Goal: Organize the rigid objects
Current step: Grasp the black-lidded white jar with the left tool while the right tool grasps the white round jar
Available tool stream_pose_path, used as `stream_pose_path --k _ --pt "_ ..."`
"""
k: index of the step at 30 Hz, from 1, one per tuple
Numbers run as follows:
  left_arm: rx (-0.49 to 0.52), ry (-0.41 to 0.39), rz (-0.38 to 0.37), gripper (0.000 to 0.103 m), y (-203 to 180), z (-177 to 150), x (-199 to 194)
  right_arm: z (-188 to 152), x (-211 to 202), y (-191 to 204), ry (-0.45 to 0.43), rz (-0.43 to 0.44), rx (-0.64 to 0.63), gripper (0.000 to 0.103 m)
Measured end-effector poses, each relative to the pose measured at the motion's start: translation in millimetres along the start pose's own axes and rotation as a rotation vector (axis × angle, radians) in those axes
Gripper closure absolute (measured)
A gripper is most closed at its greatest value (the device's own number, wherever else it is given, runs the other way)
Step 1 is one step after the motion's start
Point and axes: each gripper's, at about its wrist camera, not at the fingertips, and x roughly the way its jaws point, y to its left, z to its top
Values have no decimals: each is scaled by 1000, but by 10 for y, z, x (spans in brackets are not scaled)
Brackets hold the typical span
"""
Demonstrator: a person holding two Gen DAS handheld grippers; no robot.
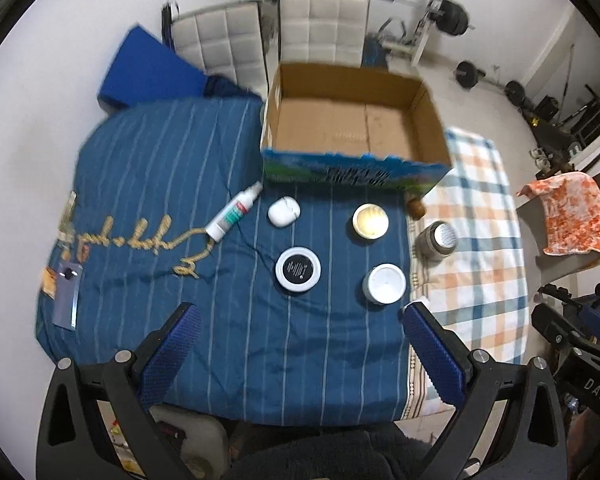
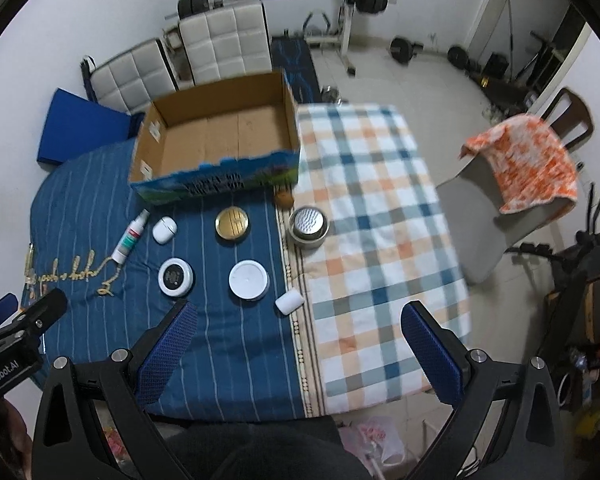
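An empty cardboard box (image 1: pixel 352 128) (image 2: pixel 220 136) stands at the back of the table. In front of it lie a white spray bottle (image 1: pixel 234 211) (image 2: pixel 131 237), a white earbud case (image 1: pixel 284 211) (image 2: pixel 165 229), a gold-lidded tin (image 1: pixel 371 220) (image 2: pixel 232 221), a black-and-white round jar (image 1: pixel 298 269) (image 2: pixel 175 276), a white-lidded jar (image 1: pixel 385 283) (image 2: pixel 248 280), a silver-lidded jar (image 1: pixel 438 240) (image 2: pixel 309 226), a small brown object (image 1: pixel 416 207) (image 2: pixel 285 198) and a small white case (image 2: pixel 289 301). My left gripper (image 1: pixel 300 344) and right gripper (image 2: pixel 300 344) are open, empty, above the table's near side.
A blue striped cloth (image 1: pixel 160 184) and a checked cloth (image 2: pixel 372 216) cover the table. A card and small items (image 1: pixel 66 292) lie at the left edge. White chairs (image 1: pixel 324 28), a blue cushion (image 1: pixel 148 68), gym weights and a chair with an orange towel (image 2: pixel 532 160) surround it.
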Motion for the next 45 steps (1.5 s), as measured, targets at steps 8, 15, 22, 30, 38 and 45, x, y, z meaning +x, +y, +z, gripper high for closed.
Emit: stream_pose_path --k 8,15,22,30,38,45 --pt "-72 197 -16 0 251 199 1294 142 1454 119 197 61 -5 0" --pt "-76 316 -19 0 305 300 2169 66 2608 453 357 95 -31 0" --pt "-97 432 -43 0 395 332 2772 28 3110 663 427 82 -30 0" --pt "-127 503 -99 0 403 314 3065 33 3362 772 460 79 -36 0" --pt "-13 500 -30 28 309 337 3169 22 3585 869 501 78 -27 3" --pt "10 484 -6 28 386 227 3185 17 3837 942 546 98 20 24"
